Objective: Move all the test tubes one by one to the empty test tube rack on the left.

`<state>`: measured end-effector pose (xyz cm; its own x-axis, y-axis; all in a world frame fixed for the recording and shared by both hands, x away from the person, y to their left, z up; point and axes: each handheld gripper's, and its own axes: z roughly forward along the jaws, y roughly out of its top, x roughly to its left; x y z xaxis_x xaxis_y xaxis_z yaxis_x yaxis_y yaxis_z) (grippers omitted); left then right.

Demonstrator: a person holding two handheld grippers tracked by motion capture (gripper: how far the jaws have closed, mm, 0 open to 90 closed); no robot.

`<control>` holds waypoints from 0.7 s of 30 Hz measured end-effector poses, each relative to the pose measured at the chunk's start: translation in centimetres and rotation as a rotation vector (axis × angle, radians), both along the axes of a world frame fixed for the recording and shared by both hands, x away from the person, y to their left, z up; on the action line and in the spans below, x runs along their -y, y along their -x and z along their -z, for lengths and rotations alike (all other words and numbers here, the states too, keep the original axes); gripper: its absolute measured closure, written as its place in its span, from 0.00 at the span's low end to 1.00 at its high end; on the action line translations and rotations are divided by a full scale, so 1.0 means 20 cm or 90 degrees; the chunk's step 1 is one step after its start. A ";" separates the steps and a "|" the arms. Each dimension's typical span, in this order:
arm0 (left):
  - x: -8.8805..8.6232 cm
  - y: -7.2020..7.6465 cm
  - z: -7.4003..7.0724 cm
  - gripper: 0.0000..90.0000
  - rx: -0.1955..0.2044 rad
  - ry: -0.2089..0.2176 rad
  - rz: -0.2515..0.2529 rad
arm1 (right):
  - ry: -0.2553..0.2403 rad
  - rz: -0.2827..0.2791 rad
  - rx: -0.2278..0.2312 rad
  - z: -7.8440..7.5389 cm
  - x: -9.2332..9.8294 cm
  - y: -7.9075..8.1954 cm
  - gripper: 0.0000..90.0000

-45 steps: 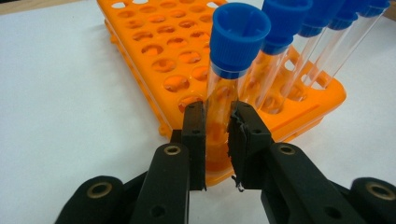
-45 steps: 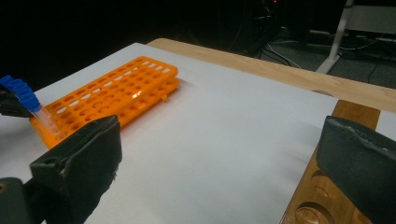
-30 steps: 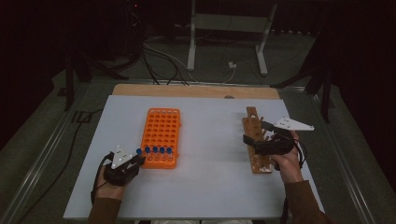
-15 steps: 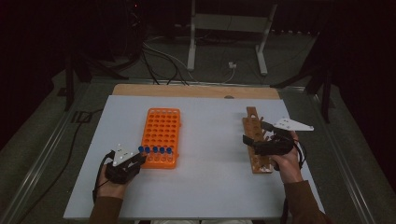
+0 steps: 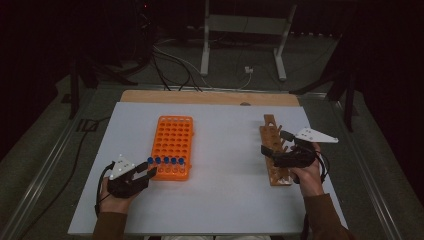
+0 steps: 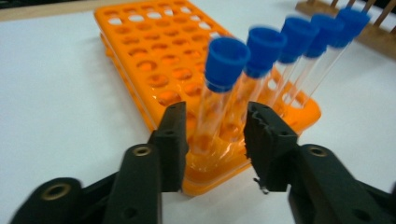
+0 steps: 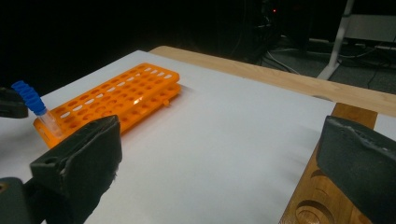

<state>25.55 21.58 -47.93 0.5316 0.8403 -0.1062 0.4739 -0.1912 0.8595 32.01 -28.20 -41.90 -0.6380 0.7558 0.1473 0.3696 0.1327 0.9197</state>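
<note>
An orange tube rack (image 5: 172, 142) lies left of centre on the white table, with a row of blue-capped clear tubes (image 5: 165, 161) in its nearest holes. My left gripper (image 5: 149, 172) is at the rack's front left corner. In the left gripper view its jaws have just been opening and now stand open (image 6: 215, 114) on either side of the end tube (image 6: 223, 74), with small gaps and no pressure on it. My right gripper (image 5: 272, 146) hangs wide open (image 7: 224, 140) over the wooden peg rack (image 5: 270, 125), holding nothing.
The white table (image 5: 225, 190) ends in a wooden strip (image 5: 210, 96) at the far side. Behind it, cables and a metal stand's feet (image 5: 240, 70) lie on the dark floor. The orange rack (image 7: 116, 91) has many vacant holes.
The left gripper's jaws have parted slightly around the end tube. Both hands stay where they were.
</note>
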 end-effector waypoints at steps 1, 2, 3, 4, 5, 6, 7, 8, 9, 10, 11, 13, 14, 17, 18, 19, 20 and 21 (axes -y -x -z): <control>-0.01 0.00 -0.01 0.64 0.004 0.011 0.000 | -0.002 0.001 0.001 0.00 0.00 0.00 0.00; -0.02 0.01 -0.01 0.62 0.009 0.017 0.000 | -0.003 0.000 0.005 0.00 0.00 0.01 0.00; -0.03 0.01 -0.02 0.61 0.016 0.027 0.001 | -0.004 0.000 0.008 0.00 0.00 0.01 0.00; -0.04 0.02 -0.03 0.60 0.021 0.036 0.002 | -0.006 0.001 0.009 0.00 0.00 0.02 0.00; -0.04 0.02 -0.04 0.59 0.029 0.043 0.004 | -0.009 0.002 0.011 0.00 0.01 0.02 0.00; -0.05 0.02 -0.05 0.57 0.037 0.052 0.004 | -0.010 0.003 0.013 0.01 0.01 0.03 0.00; -0.06 0.02 -0.05 0.55 0.045 0.055 0.004 | -0.012 0.005 0.016 0.01 0.01 0.03 0.00; -0.06 0.03 -0.06 0.53 0.054 0.059 0.000 | -0.014 0.007 0.017 0.02 0.01 0.04 0.00; -0.07 0.03 -0.07 0.50 0.063 0.064 -0.001 | -0.015 0.008 0.018 0.02 0.02 0.05 0.00; -0.07 0.03 -0.08 0.48 0.071 0.070 -0.003 | -0.016 0.010 0.019 0.03 0.02 0.05 0.00; -0.07 0.03 -0.09 0.47 0.081 0.071 -0.004 | -0.018 0.012 0.021 0.03 0.02 0.06 0.00; -0.08 0.03 -0.10 0.44 0.095 0.076 -0.010 | -0.023 0.016 0.029 0.04 0.03 0.07 0.00; -0.09 0.03 -0.11 0.42 0.100 0.078 -0.015 | -0.024 0.019 0.033 0.04 0.03 0.08 0.00; -0.10 0.03 -0.12 0.37 0.112 0.083 -0.031 | -0.027 0.024 0.044 0.06 0.03 0.11 0.00; -0.10 0.03 -0.12 0.35 0.117 0.083 -0.039 | -0.026 0.027 0.045 0.06 0.04 0.11 0.00; -0.11 0.03 -0.12 0.33 0.121 0.082 -0.047 | -0.027 0.029 0.047 0.07 0.04 0.12 0.00; -0.11 0.03 -0.12 0.30 0.124 0.082 -0.055 | -0.029 0.033 0.049 0.08 0.05 0.13 0.00; -0.12 0.03 -0.13 0.29 0.127 0.086 -0.063 | -0.030 0.035 0.051 0.09 0.05 0.13 0.00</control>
<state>24.88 23.94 -45.40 0.4697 0.8743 -0.1220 0.3026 -0.0297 0.9526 29.37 -29.21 -43.65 -0.6069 0.7835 0.1337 0.3004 0.0704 0.9512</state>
